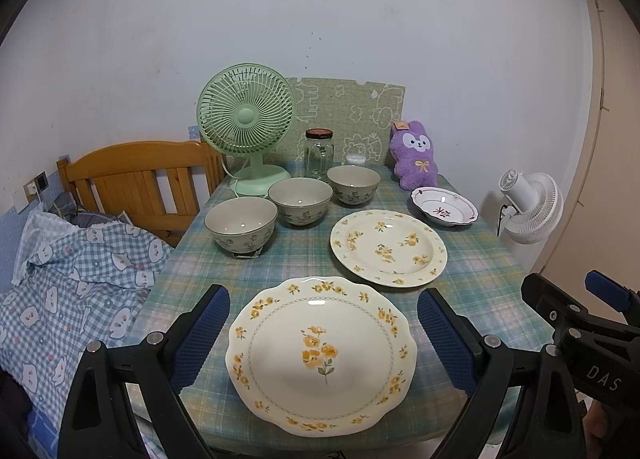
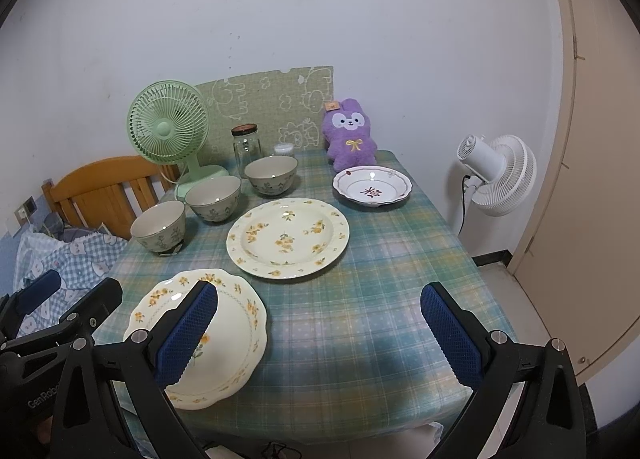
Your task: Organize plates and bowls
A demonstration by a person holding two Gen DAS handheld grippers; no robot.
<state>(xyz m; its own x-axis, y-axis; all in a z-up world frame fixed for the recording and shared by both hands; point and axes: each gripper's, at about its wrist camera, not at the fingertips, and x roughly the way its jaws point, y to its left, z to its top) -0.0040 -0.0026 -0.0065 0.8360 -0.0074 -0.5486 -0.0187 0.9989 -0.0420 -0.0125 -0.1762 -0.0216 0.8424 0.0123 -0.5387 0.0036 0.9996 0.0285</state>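
Left wrist view shows the left claw (image 1: 322, 333) spread wide, gripping nothing, its blue pads on either side of the scalloped plate (image 1: 320, 355) at the near edge of the bench (image 1: 472, 259); whether the pads touch the rim is hard to judge. Beyond lies the round floral plate (image 1: 388, 247), then a small red-patterned dish (image 1: 444, 206) beside the purple plush (image 1: 416, 159). Three bowls (image 1: 300, 201) stand in a diagonal row near the green fan (image 1: 246, 127) and glass jar (image 1: 319, 153). Right wrist view has the right claw (image 2: 318, 339) also released, hovering over bare tablecloth just right of the scalloped plate
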